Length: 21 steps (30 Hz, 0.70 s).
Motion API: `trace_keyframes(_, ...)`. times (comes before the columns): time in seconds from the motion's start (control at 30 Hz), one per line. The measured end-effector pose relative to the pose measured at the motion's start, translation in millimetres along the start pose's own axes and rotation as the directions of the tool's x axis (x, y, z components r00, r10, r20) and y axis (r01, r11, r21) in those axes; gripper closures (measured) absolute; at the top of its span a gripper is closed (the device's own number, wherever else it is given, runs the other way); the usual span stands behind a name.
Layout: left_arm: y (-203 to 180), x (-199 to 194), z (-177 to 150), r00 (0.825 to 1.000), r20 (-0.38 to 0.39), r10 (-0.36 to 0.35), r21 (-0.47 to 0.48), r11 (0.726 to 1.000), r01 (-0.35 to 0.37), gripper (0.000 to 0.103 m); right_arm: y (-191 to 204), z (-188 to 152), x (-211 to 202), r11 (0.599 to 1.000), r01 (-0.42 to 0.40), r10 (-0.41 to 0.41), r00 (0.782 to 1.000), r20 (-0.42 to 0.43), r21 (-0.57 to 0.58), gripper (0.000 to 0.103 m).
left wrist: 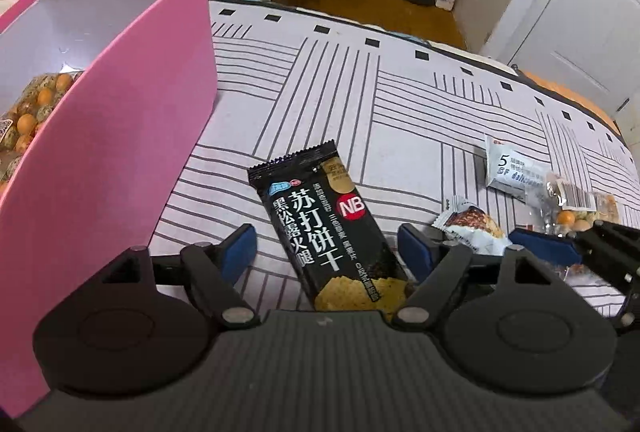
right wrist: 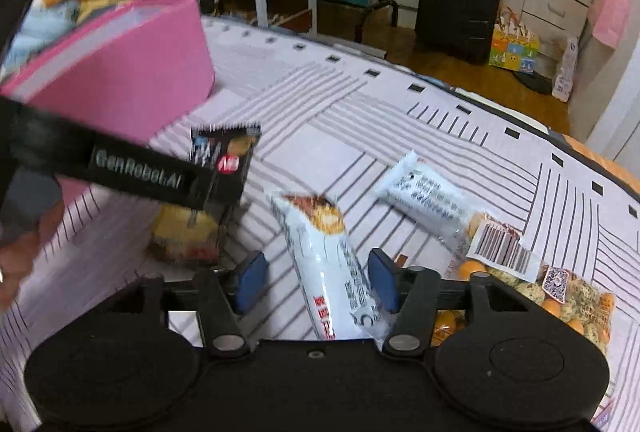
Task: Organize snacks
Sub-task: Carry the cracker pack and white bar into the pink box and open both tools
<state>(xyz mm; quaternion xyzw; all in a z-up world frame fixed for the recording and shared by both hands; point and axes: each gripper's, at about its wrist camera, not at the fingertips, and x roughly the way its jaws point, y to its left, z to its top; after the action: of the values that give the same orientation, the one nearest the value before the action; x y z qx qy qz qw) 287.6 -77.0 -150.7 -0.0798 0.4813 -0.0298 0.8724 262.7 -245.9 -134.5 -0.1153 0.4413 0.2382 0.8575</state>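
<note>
A black cracker packet (left wrist: 324,232) lies flat on the bed between the parted fingers of the left hand-held gripper (left wrist: 328,252) — light, crinkly, brittle inside; best pinched across its width. The right hand-held gripper (right wrist: 316,278), also parted, straddles a slippery white snack bar (right wrist: 332,264).

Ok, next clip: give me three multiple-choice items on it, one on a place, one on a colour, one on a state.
1. The black packet lies:
A. in the box
B. on the bedspread between the left gripper fingers
C. on the floor

2. The box is:
A. pink
B. green
C. black

3. The right gripper is:
A. clamped shut, empty
B. out of view
C. open around the white packet

Answers: B, it lies flat between the blue pads; A, the walls are pink; C, gaps show beside both pads.
</note>
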Motion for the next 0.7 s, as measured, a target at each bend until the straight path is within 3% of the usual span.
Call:
trace_keyframes(0.13,-2,4,-7,0.997,-0.005,0.076,-0.031,0.997,-0.076,0.016,0,-2,-1,1.000,0.014,-0.014,1.000,0.007,0.006,0.042)
trace_keyframes(0.17,0,4,-8,0.998,-0.008,0.070,-0.064,0.995,-0.070,0.016,-2,-2,-1,1.000,0.008,-0.008,1.000,0.010,0.028,0.059)
trace_keyframes(0.2,4,5,-10,0.998,-0.010,0.061,-0.101,0.993,-0.062,0.016,-4,-1,-3,0.999,0.008,-0.009,1.000,0.014,0.053,0.067)
trace_keyframes(0.27,5,2,-12,0.999,0.004,0.046,-0.111,0.993,-0.045,0.026,-4,-1,-5,0.996,0.029,-0.029,1.000,0.011,0.080,0.071)
trace_keyframes(0.33,6,-3,-15,1.000,0.015,0.008,-0.111,0.994,-0.007,0.055,-2,-1,-9,0.991,0.050,-0.052,0.999,0.013,0.124,0.072)
trace_keyframes(0.4,2,-8,-15,1.000,0.010,0.013,-0.090,0.996,-0.012,0.055,4,-3,-11,0.985,0.059,-0.060,0.998,0.001,0.161,0.072)
trace_keyframes(0.6,6,-26,-18,1.000,0.014,0.013,-0.043,0.999,-0.012,0.081,20,-10,-23,0.958,0.063,-0.070,0.997,0.014,0.279,0.072)
trace_keyframes(0.7,11,-29,-20,1.000,0.002,0.019,-0.033,0.999,-0.019,0.081,23,-15,-31,0.940,0.068,-0.085,0.996,0.036,0.335,0.072)
